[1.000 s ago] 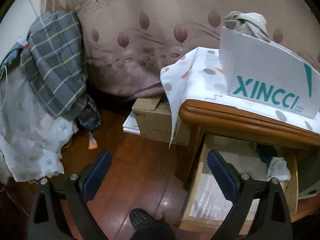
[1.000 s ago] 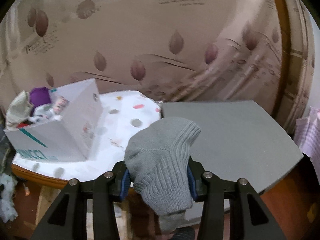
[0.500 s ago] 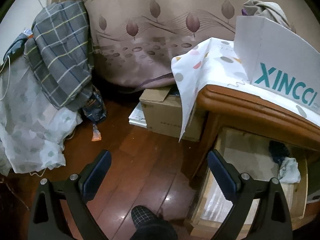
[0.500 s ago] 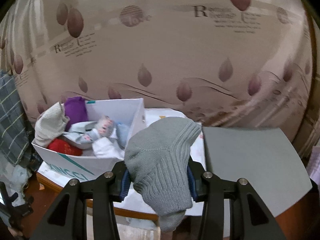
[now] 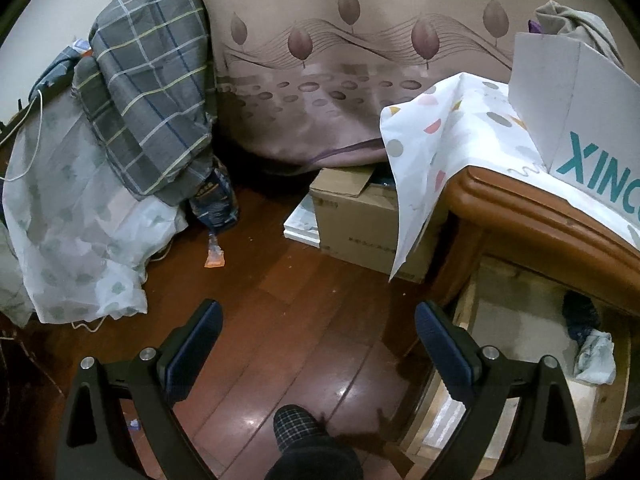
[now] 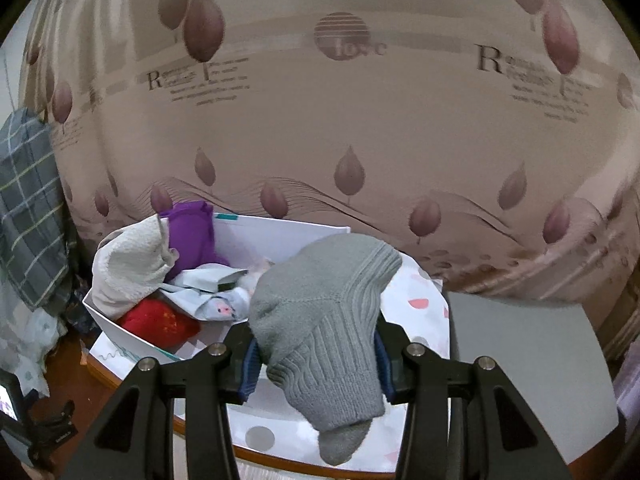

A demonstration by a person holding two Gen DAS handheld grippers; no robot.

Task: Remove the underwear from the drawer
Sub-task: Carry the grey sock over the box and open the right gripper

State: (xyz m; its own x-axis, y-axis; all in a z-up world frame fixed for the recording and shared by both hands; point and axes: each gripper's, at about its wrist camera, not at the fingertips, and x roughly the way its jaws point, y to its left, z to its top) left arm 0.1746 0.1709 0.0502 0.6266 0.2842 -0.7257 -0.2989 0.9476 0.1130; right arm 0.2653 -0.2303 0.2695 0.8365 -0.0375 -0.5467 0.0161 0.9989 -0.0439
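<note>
Socks, or one thick grey sock (image 6: 320, 320), sit pinched between the blue pads of the right gripper (image 6: 318, 354). Its jaws are closed on the sock, and the toe end hangs down below them. The sock is up in the air, in front of the white box (image 6: 280, 232) and above the spotted cloth (image 6: 416, 300).

The box sits on that cloth on a wooden stand (image 5: 532, 216). It is full of small clothes: a purple one (image 6: 192, 236), a cream one (image 6: 132, 264), a red one (image 6: 160, 322) and a pale blue one (image 6: 212, 300). A grey board (image 6: 520, 344) lies to the right of the box. A curtain with leaf shapes (image 6: 320, 120) hangs behind it all.

The left gripper (image 5: 316, 340) has its jaws wide apart with nothing between them. It hangs over the dark wood floor (image 5: 280, 300), beside the stand. The drawer (image 5: 520, 320) under the stand top is pulled out. A dark bit of cloth (image 5: 580, 316) and a pale bit of cloth (image 5: 596, 356) lie inside it, near the back. A brown box (image 5: 360, 216) sits on the floor by the stand. A checked blanket (image 5: 148, 92) is draped over a pile on the left.
</note>
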